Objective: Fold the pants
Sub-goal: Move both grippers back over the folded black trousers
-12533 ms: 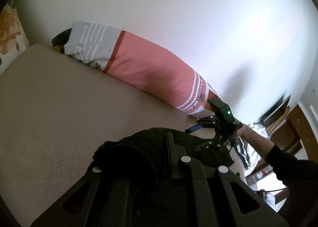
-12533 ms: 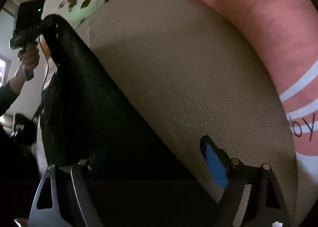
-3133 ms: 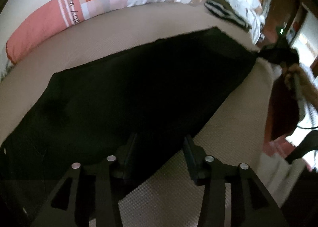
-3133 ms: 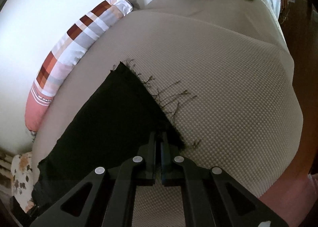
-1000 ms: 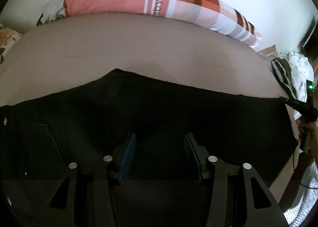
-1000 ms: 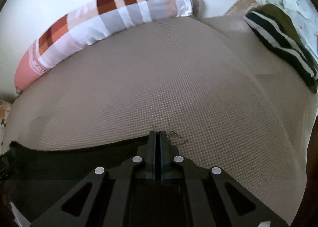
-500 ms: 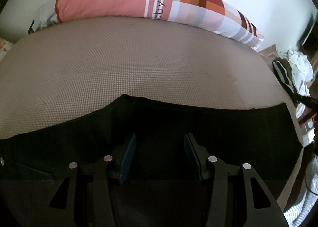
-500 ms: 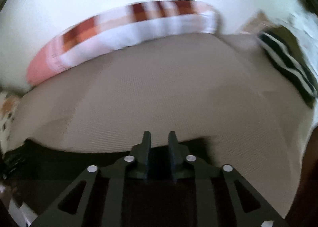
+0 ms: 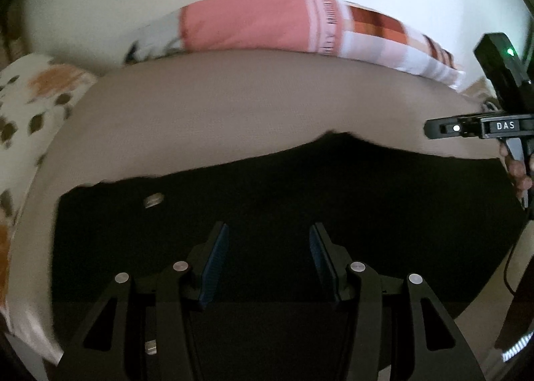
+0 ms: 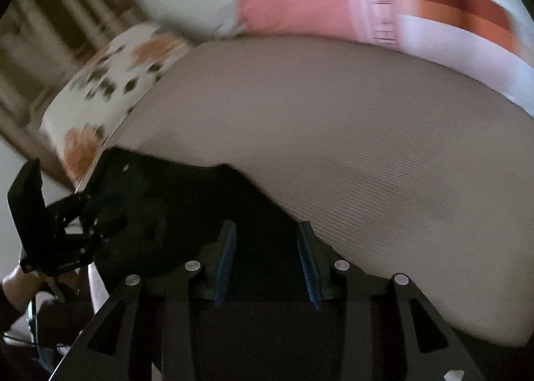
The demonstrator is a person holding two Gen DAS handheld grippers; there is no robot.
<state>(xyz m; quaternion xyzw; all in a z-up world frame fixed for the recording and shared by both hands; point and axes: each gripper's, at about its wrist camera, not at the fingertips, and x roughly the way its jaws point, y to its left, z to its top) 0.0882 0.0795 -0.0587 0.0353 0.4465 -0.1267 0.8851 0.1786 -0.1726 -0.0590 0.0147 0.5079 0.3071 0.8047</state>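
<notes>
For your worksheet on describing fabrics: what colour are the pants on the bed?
Black pants, clearest in the left wrist view.

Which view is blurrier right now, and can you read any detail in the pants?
Right wrist view: stronger motion smear on the long pillow and floral pillow. Left wrist view: milder blur. In both, the black pants are underexposed, only the outline and a button show.

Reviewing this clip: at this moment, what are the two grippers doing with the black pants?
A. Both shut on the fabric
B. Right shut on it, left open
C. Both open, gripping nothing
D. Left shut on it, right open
C: the left gripper and right gripper both show a wide gap between blue pads above the black pants, which lie on the bed.
</notes>
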